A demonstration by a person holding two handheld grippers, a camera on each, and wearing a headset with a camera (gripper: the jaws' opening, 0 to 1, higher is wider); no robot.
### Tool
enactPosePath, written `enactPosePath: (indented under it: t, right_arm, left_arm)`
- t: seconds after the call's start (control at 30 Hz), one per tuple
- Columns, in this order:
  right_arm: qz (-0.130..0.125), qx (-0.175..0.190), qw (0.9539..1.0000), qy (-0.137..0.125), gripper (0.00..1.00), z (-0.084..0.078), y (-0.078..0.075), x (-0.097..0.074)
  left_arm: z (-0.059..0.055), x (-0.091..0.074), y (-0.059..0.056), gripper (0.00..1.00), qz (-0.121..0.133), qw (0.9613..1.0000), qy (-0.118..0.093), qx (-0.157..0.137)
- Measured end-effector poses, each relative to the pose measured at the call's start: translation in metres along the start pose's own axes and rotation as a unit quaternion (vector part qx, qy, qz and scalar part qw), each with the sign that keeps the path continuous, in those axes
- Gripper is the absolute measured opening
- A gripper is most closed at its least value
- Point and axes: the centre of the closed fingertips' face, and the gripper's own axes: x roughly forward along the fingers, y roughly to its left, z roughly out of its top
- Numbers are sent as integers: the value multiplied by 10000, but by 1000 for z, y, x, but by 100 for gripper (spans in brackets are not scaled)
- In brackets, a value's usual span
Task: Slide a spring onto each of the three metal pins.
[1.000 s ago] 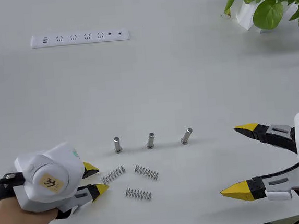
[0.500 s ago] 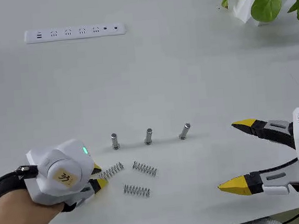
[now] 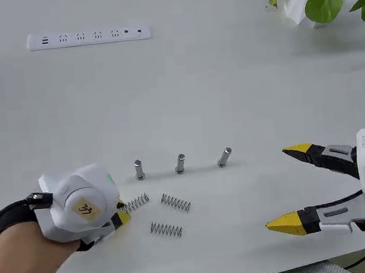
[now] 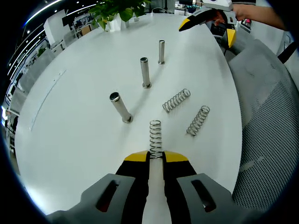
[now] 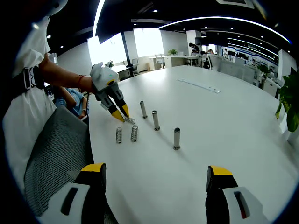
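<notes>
Office background, white worktop [image 3: 230,94] underneath. Three short steel pins [image 3: 180,164] stand upright in row, tops free for loading. My left tongs [image 4: 155,156] pinched onto near end of thin coiled wire spring [image 4: 155,135]; far end clear to thread over nearest pin, I judge. Two spare springs [image 3: 175,203] lie just beside. My right tongs [image 3: 288,188] spread wide, holding nothing, well apart.

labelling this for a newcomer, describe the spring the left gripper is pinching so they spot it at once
On the white table, find the row of three upright metal pins; three springs lie just in front of them. Take the leftmost spring: unlike the other two springs, which lie free, its end is pinched in the left gripper's yellow tips.
</notes>
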Motion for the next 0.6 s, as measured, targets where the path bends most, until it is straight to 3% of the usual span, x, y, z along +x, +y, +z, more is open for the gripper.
enactPosePath:
  t: [0.6]
  right_arm:
    - [0, 32, 10000, 14, 87, 1, 6, 0]
  left_arm:
    - [-1, -1, 0, 7, -17, 10000, 6, -62]
